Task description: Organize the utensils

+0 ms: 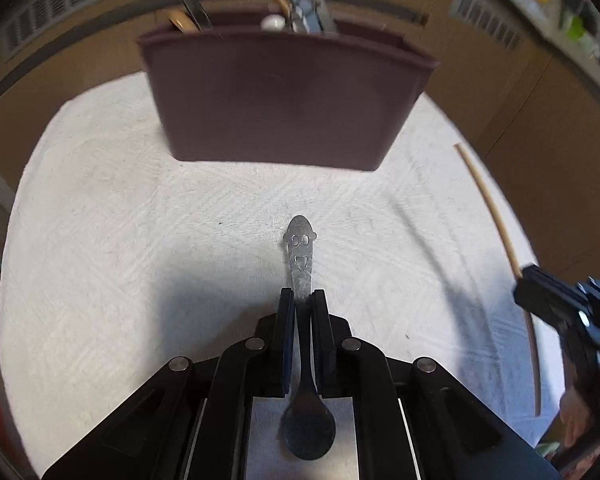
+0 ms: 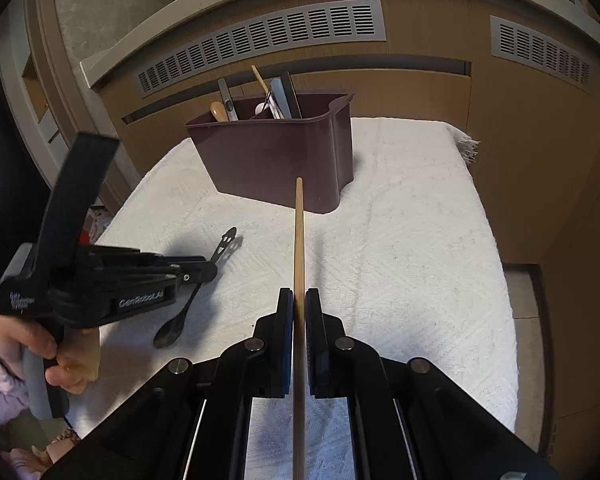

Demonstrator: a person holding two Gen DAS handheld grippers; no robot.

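Observation:
My left gripper [image 1: 302,294] is shut on a metal spoon [image 1: 300,252] with a smiley-face handle, held above the white cloth, bowl toward the camera. It also shows in the right wrist view [image 2: 208,270], with the spoon [image 2: 224,246] in it. My right gripper [image 2: 299,294] is shut on a wooden chopstick [image 2: 299,232] that points toward the dark brown utensil holder [image 2: 276,160]. The holder [image 1: 284,96] stands ahead of the left gripper with several utensils in it. The chopstick [image 1: 496,216] and right gripper [image 1: 540,292] show at the right of the left wrist view.
A white textured cloth [image 2: 400,260] covers the table top. Wooden cabinet panels with grey vents [image 2: 260,36] stand behind the holder. The table's right edge [image 2: 512,320] drops to the floor.

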